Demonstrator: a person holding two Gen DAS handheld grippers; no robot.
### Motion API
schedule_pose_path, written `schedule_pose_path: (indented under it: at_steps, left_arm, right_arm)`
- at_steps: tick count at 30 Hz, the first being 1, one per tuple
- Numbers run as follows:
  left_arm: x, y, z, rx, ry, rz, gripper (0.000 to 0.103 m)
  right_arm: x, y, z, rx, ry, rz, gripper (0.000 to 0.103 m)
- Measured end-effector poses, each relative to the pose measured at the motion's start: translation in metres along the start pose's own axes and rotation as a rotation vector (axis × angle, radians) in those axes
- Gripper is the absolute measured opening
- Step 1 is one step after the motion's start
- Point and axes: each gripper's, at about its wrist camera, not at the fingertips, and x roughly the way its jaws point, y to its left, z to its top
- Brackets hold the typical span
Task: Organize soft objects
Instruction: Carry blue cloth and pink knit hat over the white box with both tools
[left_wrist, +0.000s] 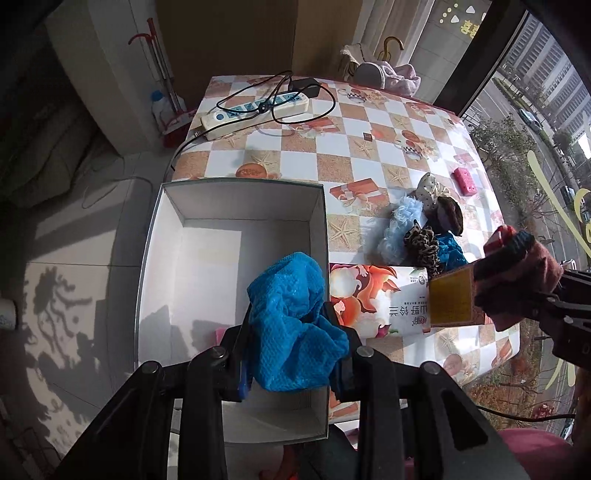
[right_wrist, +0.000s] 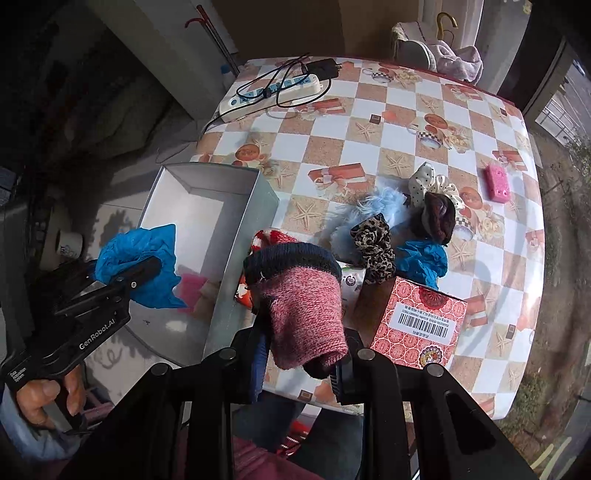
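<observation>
My left gripper (left_wrist: 291, 350) is shut on a crumpled blue cloth (left_wrist: 295, 328) and holds it over the open white box (left_wrist: 236, 206); it also shows in the right wrist view (right_wrist: 140, 273). My right gripper (right_wrist: 301, 354) is shut on a pink knitted sock (right_wrist: 303, 317) with a dark cuff, held above the table's near edge; the sock shows at the right of the left wrist view (left_wrist: 517, 273). A pink item (right_wrist: 190, 290) lies inside the box (right_wrist: 240, 229). A pile of scrunchies (right_wrist: 399, 218) and another blue cloth (right_wrist: 423, 260) lie on the checkered table (right_wrist: 369, 122).
A red patterned carton (right_wrist: 417, 325) stands near the front edge and a printed packet (left_wrist: 376, 299) lies beside the box. A pink sponge (right_wrist: 496, 182) lies at the right. A power strip with cables (right_wrist: 273, 94) sits at the far left corner. The box overhangs the table's left edge.
</observation>
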Motion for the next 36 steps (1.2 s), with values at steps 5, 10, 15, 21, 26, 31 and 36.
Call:
schedule_pose_path:
  at_steps: [5, 10, 15, 21, 26, 31, 36]
  left_arm:
    - [-0.001, 0.022, -0.006, -0.057, -0.003, 0.016, 0.035]
    - [0.003, 0.037, -0.010, -0.096, -0.002, 0.030, 0.035]
    - [0.007, 0.049, -0.015, -0.127, 0.004, 0.038, 0.035]
    - [0.011, 0.059, -0.016, -0.159, 0.011, 0.042, 0.035]
    - [0.014, 0.067, -0.014, -0.172, 0.011, 0.046, 0.035]
    - [0.018, 0.072, -0.003, -0.175, 0.003, 0.051, 0.034]
    - [0.025, 0.076, 0.008, -0.181, -0.003, 0.056, 0.034]
  right_arm:
    - [0.007, 0.030, 0.012, -0.072, 0.014, 0.019, 0.029]
    - [0.016, 0.058, 0.022, -0.144, 0.025, 0.033, 0.029]
    - [0.026, 0.078, 0.031, -0.195, 0.038, 0.038, 0.029]
    - [0.034, 0.094, 0.038, -0.236, 0.047, 0.034, 0.029]
    - [0.040, 0.104, 0.044, -0.257, 0.057, 0.029, 0.029]
    - [0.050, 0.112, 0.054, -0.274, 0.072, 0.021, 0.029]
    - [0.061, 0.121, 0.064, -0.296, 0.084, 0.009, 0.029]
